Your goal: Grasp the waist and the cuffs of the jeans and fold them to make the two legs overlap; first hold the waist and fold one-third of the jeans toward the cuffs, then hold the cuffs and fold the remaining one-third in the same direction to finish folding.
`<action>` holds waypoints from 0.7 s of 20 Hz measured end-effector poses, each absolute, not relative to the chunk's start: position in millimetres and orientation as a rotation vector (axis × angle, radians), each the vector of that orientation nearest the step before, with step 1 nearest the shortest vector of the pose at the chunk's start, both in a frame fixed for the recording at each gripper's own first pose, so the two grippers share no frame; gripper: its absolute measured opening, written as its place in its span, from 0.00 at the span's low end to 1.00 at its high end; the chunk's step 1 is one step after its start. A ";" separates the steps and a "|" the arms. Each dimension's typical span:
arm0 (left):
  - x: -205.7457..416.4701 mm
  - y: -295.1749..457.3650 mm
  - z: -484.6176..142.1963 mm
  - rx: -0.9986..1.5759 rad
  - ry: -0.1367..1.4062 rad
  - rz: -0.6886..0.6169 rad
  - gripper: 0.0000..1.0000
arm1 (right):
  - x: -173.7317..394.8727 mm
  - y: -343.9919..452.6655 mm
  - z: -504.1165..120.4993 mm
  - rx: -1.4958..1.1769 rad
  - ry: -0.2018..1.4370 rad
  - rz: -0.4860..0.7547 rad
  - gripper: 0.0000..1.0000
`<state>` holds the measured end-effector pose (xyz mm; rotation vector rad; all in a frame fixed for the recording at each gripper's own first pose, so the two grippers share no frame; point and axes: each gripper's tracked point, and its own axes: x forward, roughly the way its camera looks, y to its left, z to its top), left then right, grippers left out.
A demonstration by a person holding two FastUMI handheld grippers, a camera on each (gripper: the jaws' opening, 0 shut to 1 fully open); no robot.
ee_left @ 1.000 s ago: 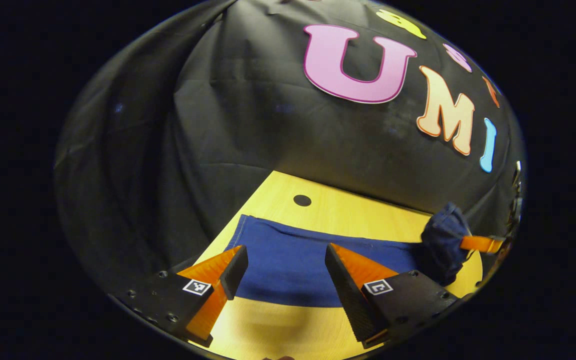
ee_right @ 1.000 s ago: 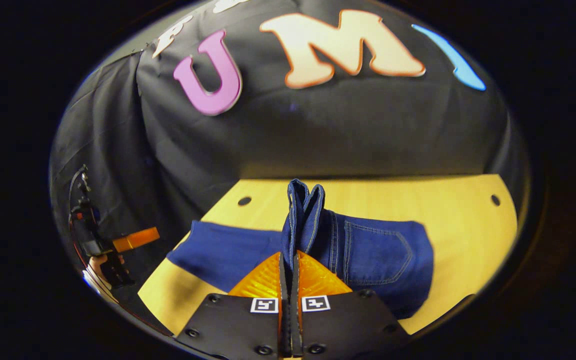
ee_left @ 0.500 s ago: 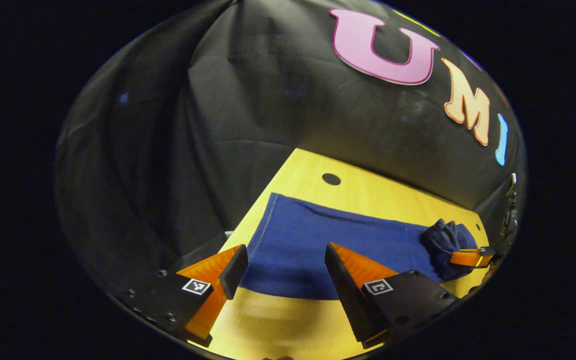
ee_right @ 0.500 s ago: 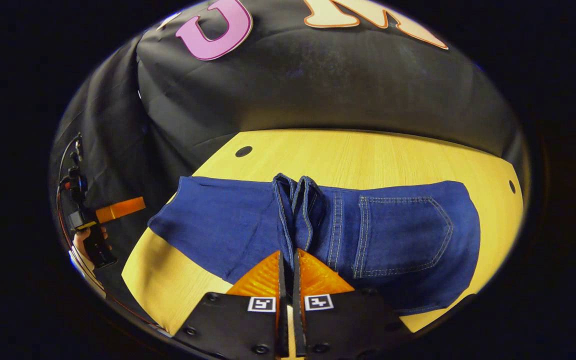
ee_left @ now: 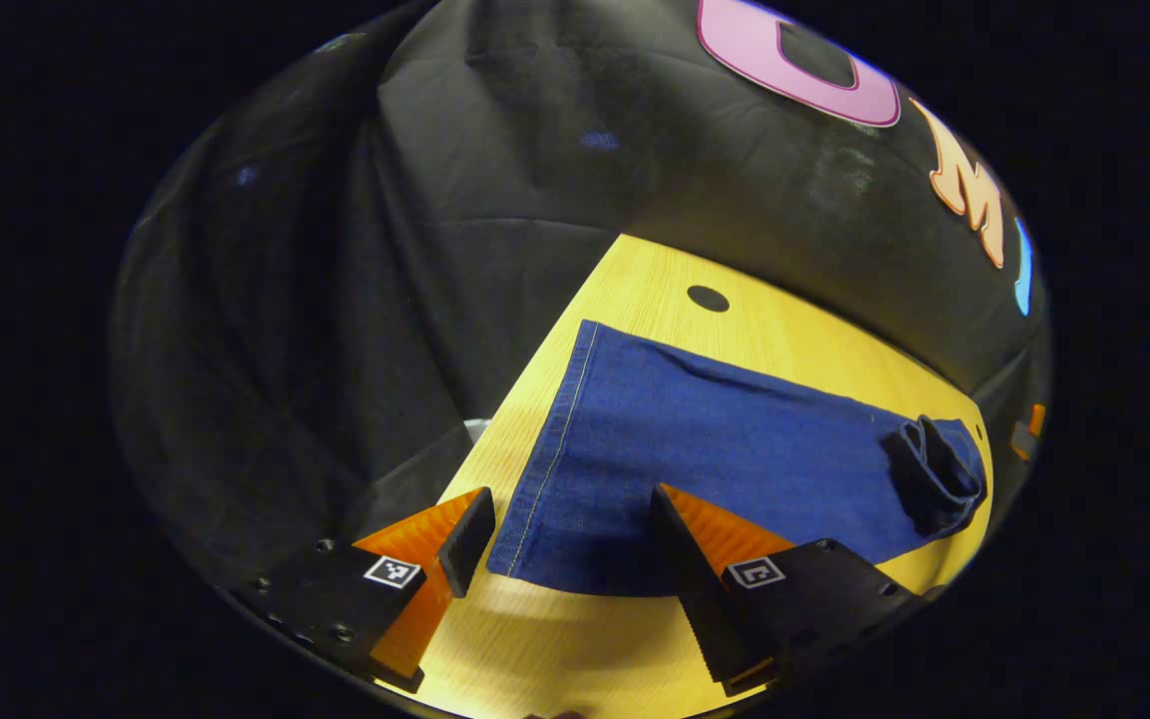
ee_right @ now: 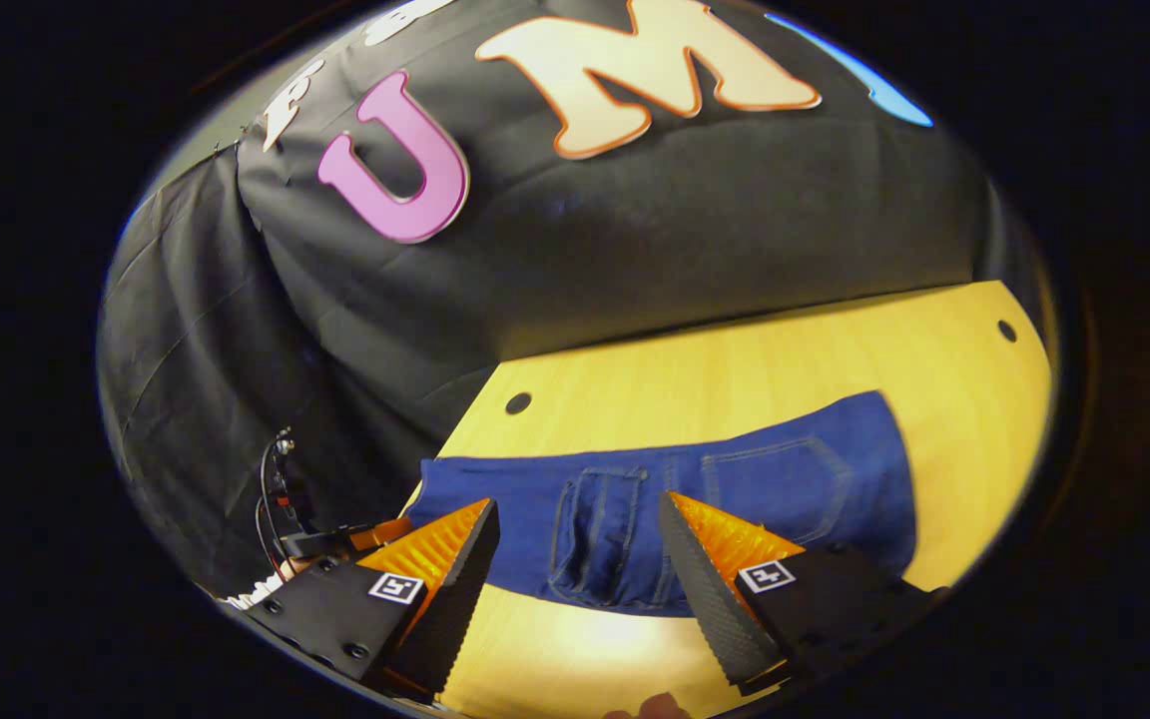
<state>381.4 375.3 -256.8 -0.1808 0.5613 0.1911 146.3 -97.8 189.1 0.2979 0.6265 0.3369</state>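
The dark blue denim jeans (ee_left: pixel 715 449) lie flat on the pale yellow wooden table (ee_left: pixel 575 649), legs stacked, with the stitched cuff edge (ee_left: pixel 545 469) nearest the left gripper (ee_left: pixel 565 544) and a bunched roll of waist fabric (ee_left: pixel 934 469) at the far end. The left gripper hangs just above the cuff corner, jaws wide apart and holding nothing. In the right gripper view the right gripper (ee_right: pixel 575 569) also stands wide and empty, above the waist part, where a back pocket (ee_right: pixel 775 479) and belt loops (ee_right: pixel 595 529) face up.

The waist fold looks lumpy rather than flat, so a cuff fold laid over it would likely sit crooked or slide off. The left gripper's jaws straddle only the near corner of the cuffs; closing there may catch just the top leg, and the two layers would then peel apart on lifting. Denim is stiff and heavy, so a thin pinch at the hem could slip free mid-swing.

The table is smooth, light wood with round dark holes (ee_left: pixel 707 298) near its far edge, and offers little friction to keep the cloth from dragging. Black cloth (ee_right: pixel 635 250) drapes all round as the booth's wall. A bundle of cables (ee_right: pixel 276 489) shows at the left edge of the right gripper view
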 end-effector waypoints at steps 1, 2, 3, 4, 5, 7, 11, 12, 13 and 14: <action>381.8 375.6 -259.8 -0.177 0.570 0.192 0.95 | 145.9 -111.3 198.7 0.283 0.603 0.302 0.94; 382.5 374.8 -260.9 -0.178 0.575 0.191 0.95 | 145.2 -125.9 209.1 0.272 0.583 0.265 0.98; 382.1 373.9 -262.4 -0.183 0.580 0.186 0.95 | 144.0 -141.0 217.8 0.271 0.565 0.228 0.94; 380.8 376.2 -263.0 -0.187 0.585 0.187 0.94 | 141.5 -161.1 222.6 0.275 0.550 0.186 0.98; 380.2 378.6 -264.3 -0.189 0.593 0.191 0.95 | 140.6 -179.0 225.2 0.285 0.532 0.149 0.98; 379.7 382.3 -265.2 -0.197 0.580 0.200 0.94 | 137.4 -204.9 235.5 0.305 0.502 0.081 0.98; 374.3 388.6 -266.8 -0.169 0.591 0.215 0.90 | 132.4 -250.7 255.6 0.296 0.440 -0.017 0.98; 373.8 391.9 -269.2 -0.152 0.597 0.230 0.86 | 132.6 -257.5 260.1 0.296 0.427 -0.032 0.98; 375.2 394.0 -270.1 -0.126 0.598 0.236 0.83 | 133.1 -263.6 263.2 0.299 0.419 -0.044 0.98; 374.0 391.5 -270.4 -0.105 0.601 0.232 0.76 | 132.3 -270.3 265.5 0.306 0.415 -0.055 0.98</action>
